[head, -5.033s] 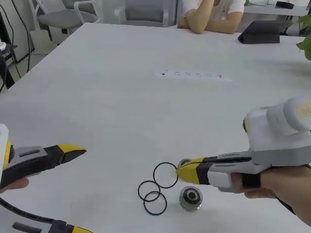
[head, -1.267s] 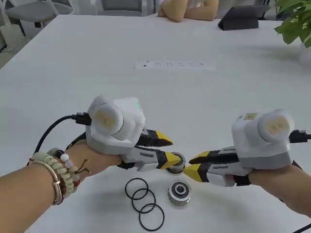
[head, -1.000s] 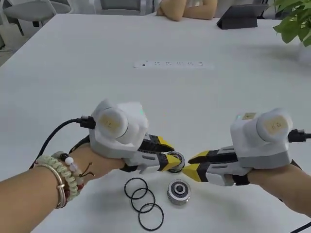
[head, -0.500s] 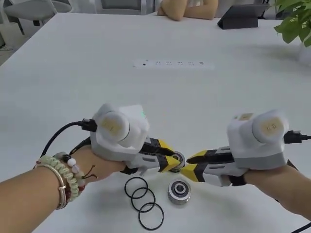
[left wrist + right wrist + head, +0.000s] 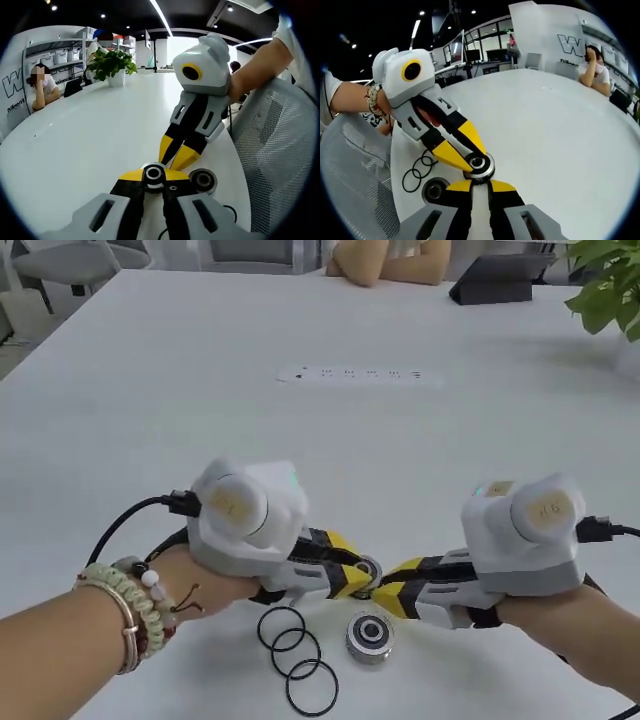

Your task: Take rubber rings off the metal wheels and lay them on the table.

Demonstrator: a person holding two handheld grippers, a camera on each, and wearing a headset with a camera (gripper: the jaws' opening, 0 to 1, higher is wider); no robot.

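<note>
My left gripper [image 5: 357, 576] is shut on a small metal wheel [image 5: 366, 567] and holds it just above the white table [image 5: 200, 390]. In its own view the wheel [image 5: 153, 173] sits between the yellow tips of the left gripper [image 5: 154, 176]. My right gripper [image 5: 382, 586] meets the wheel from the right. Its tips [image 5: 480, 184] are together at the dark rubber rim of the wheel [image 5: 480, 163]. A second wheel [image 5: 369, 635] lies on the table just below. Three black rubber rings [image 5: 290, 642] lie to its left.
A white power strip [image 5: 360, 373] lies mid-table. A person's folded arms [image 5: 385, 260] rest on the far edge, beside a dark tablet stand [image 5: 495, 288] and a green plant [image 5: 610, 285]. Chairs [image 5: 80, 255] stand at the back left.
Five seconds ago the left gripper was open at the far left. It has since taken hold of the wheel, and over the last second the right gripper has slid left and narrowed onto the wheel's rim.
</note>
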